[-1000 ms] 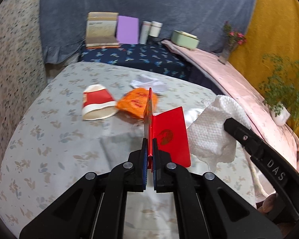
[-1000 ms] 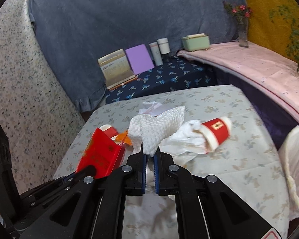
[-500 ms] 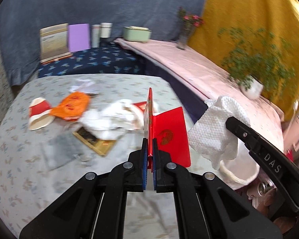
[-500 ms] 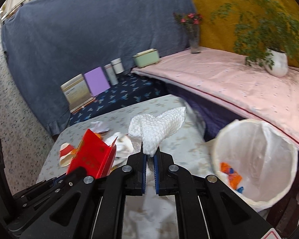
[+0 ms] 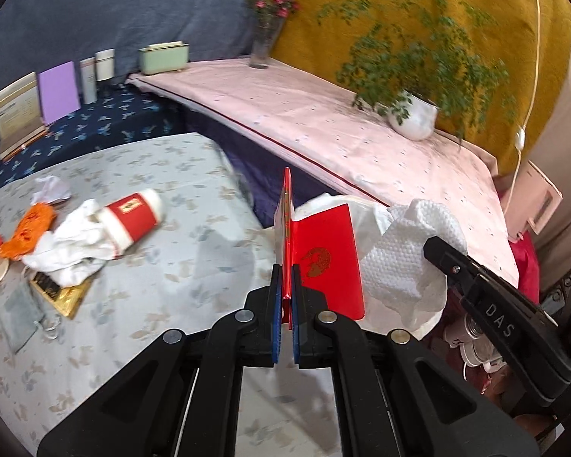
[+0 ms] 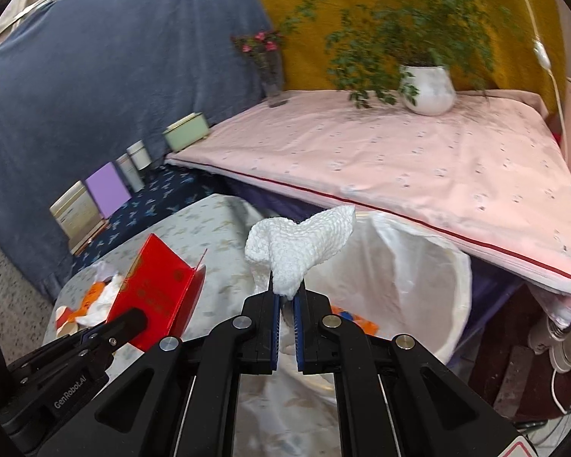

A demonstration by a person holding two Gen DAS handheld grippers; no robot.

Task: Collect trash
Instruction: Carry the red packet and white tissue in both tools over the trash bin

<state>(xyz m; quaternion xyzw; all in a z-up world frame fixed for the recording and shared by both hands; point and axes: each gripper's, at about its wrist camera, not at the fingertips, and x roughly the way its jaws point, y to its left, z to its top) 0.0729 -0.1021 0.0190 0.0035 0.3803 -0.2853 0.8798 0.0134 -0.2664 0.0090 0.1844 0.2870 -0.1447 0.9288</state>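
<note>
Now we hold both claws clamped — left gripper (image 5: 284,297) on the red carton (image 5: 329,257), right gripper (image 6: 285,299) on the paper towel (image 6: 299,245) — above the bin (image 6: 430,262).

Floral-cloth desk (image 5: 179,266) carries: paper cup (image 5: 133,217), crumpled white tissue (image 5: 76,247), orange wrapper (image 5: 28,230), gold packet (image 5: 59,291).

Bright, even daylight; glare at upper right; mild motion blur on background; dark fisheye vignette at corners.
</note>
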